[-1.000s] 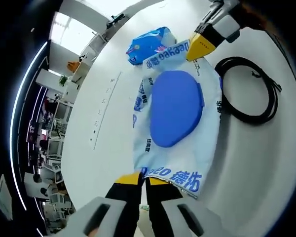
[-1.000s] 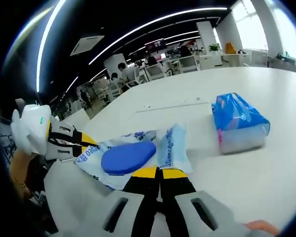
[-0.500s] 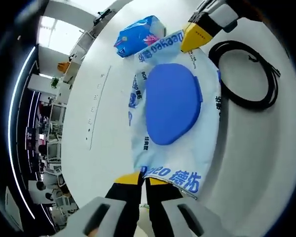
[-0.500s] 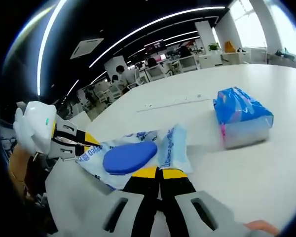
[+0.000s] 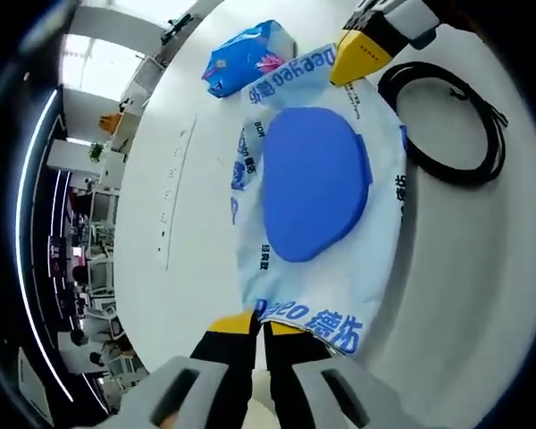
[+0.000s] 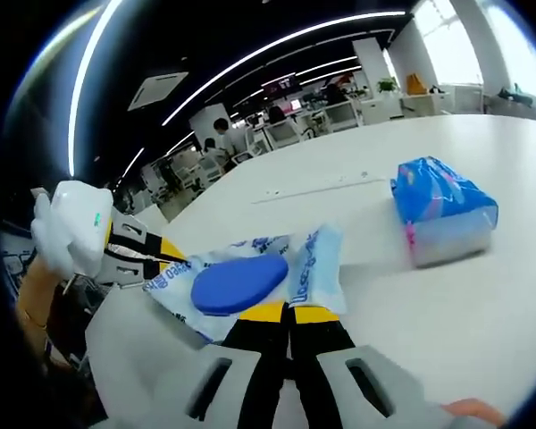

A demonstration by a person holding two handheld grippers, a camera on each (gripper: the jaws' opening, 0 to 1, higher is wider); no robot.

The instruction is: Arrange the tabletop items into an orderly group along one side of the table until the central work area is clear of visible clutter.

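Blue-lidded wet-wipes pack (image 5: 317, 201) was stretched between both tools, apparently lifted just off the white surface (image 5: 482, 295), though I couldn't confirm clearance. Left hand-held gripper (image 5: 263, 329) was clamped on the near seam of the pack; right hand-held gripper (image 6: 288, 313) was clamped on the opposite seam, its yellow tips also visible in the left gripper view at the pack's far end.

Neighbours: blue tissue packet (image 6: 444, 221) sat on the surface just past the pack's far end, not touching as far as I could tell. Coiled black cable (image 5: 451, 125) lay beside the pack's edge, close to the right gripper's end.

My read: a two-handed carry of the pack toward the tissue packet, to build the group along one side.

To do it well, as I judged it:
- hold both ends level, equal tension; soft film pack sags and can slip out of a seam grip
- keep the pack clear of the cable loop so it doesn't snag or drag
- land it parallel to the tissue packet, just beside it, lid up
- let go only once it's fully resting

Cable still needs moving afterward.
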